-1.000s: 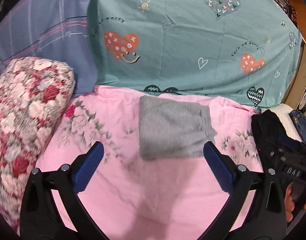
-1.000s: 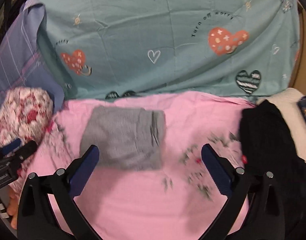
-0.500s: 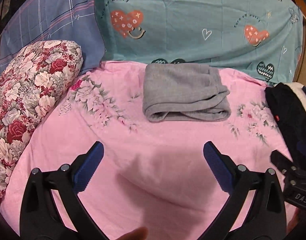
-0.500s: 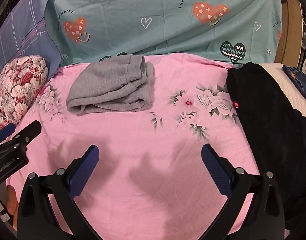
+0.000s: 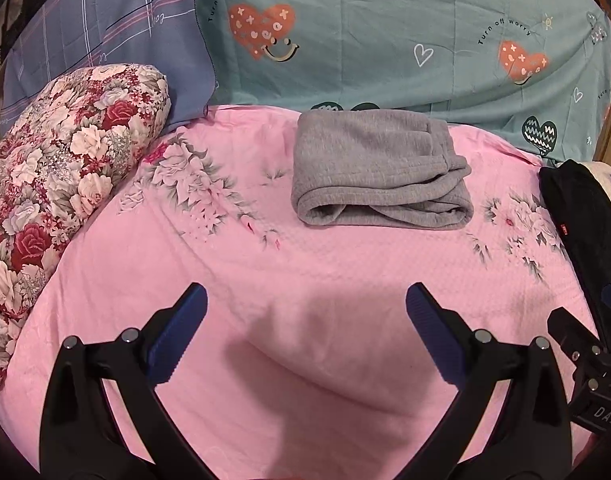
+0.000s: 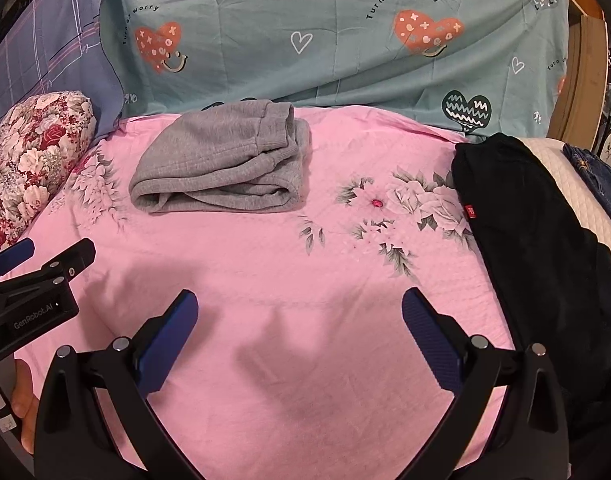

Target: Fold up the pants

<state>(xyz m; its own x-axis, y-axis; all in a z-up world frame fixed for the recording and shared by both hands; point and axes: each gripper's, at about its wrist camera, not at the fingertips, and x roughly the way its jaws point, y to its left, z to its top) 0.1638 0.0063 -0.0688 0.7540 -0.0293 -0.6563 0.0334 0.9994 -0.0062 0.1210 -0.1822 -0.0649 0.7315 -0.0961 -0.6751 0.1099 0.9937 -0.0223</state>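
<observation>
Grey pants (image 5: 377,168) lie folded into a compact bundle on the pink floral bedsheet (image 5: 305,280), near the teal bedding at the back; they also show in the right wrist view (image 6: 225,164). My left gripper (image 5: 305,316) is open and empty, hovering above the sheet well short of the pants. My right gripper (image 6: 299,320) is open and empty too, right of the left one and also back from the pants. The left gripper shows at the left edge of the right wrist view (image 6: 37,268).
A black garment (image 6: 533,232) lies along the right of the bed, over a white quilted cover (image 6: 585,204) with blue denim (image 6: 597,180) beyond. A red floral pillow (image 5: 57,184) sits at the left. Teal heart-print bedding (image 5: 385,40) and a purple plaid pillow (image 5: 105,32) rise behind.
Both grippers have pulled back and away from the folded grey pants, which now sit farther off. Both stayed open and empty.
</observation>
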